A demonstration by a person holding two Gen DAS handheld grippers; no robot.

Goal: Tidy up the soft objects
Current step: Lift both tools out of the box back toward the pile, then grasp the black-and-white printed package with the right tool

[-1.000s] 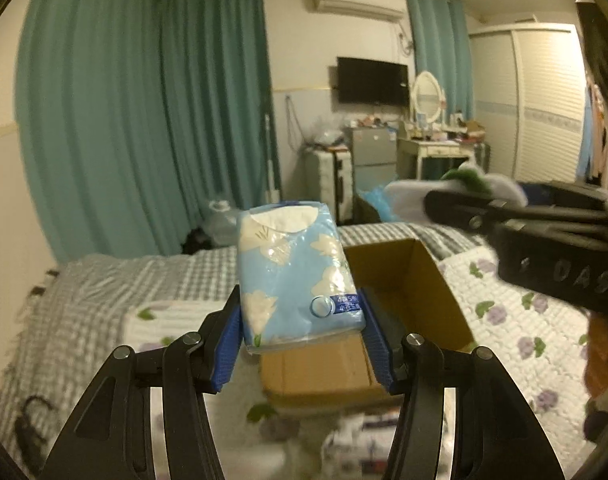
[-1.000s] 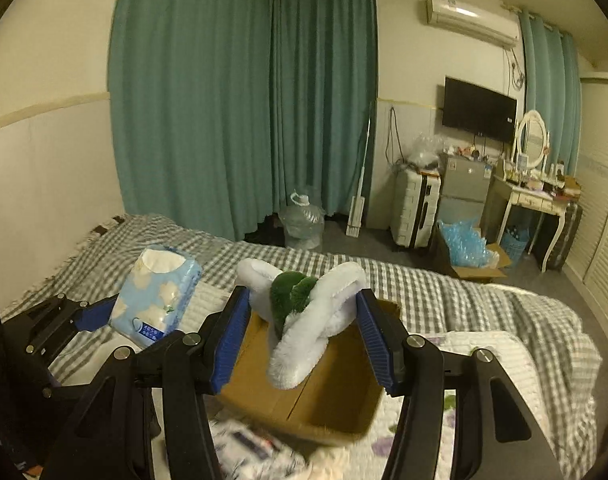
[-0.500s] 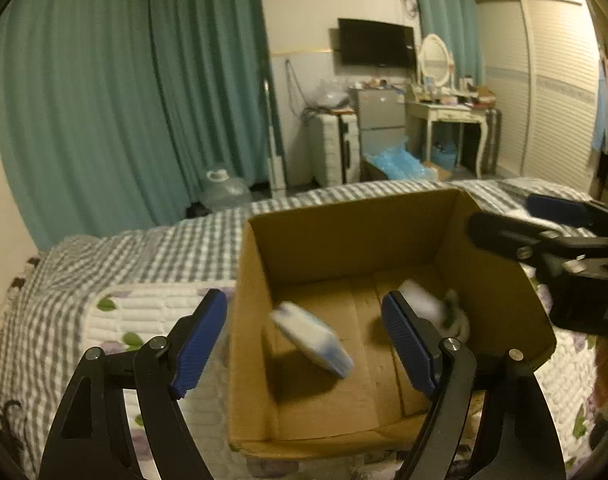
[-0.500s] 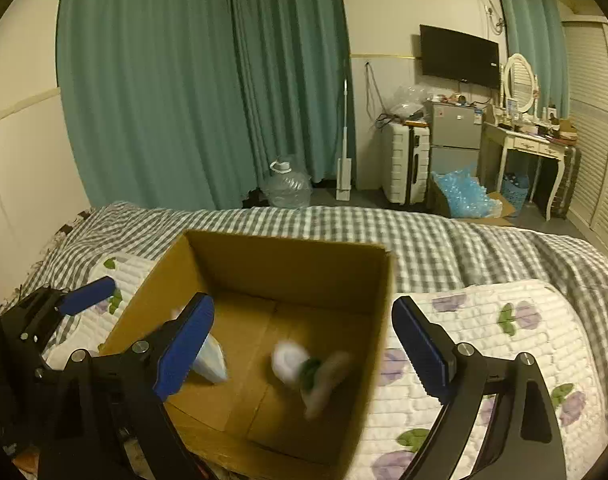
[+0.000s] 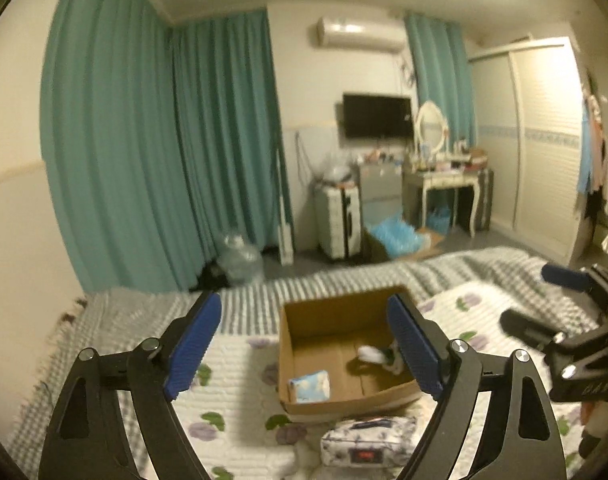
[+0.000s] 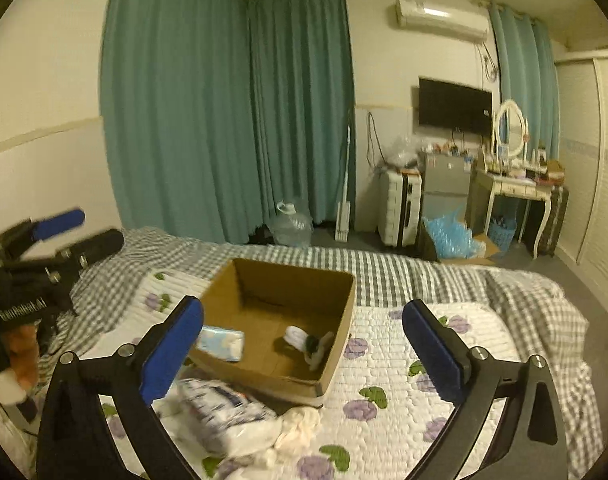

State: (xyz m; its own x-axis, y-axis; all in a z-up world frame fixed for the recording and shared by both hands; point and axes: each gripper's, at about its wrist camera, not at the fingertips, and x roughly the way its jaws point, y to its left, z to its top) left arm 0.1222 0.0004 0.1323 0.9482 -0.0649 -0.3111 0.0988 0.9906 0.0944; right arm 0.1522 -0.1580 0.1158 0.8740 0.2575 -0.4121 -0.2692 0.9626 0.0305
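Bed [image 6: 444,360] below, left gripper [image 5: 304,344] and right gripper [image 6: 304,344] just opened wide, empty.

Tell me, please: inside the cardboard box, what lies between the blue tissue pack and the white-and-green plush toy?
Nothing: only bare box floor separates the tissue pack from the plush toy inside the cardboard box, clearest in the right wrist view.

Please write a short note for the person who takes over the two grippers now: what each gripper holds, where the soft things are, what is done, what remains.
Left gripper: open, empty, jaws just opened.
Right gripper: open, empty, jaws just opened.
In the cardboard box on the bed: blue tissue pack, white and green plush toy.
Left outside, in front of the box: patterned soft pack and white cloth.
Probably next: put those in the box.
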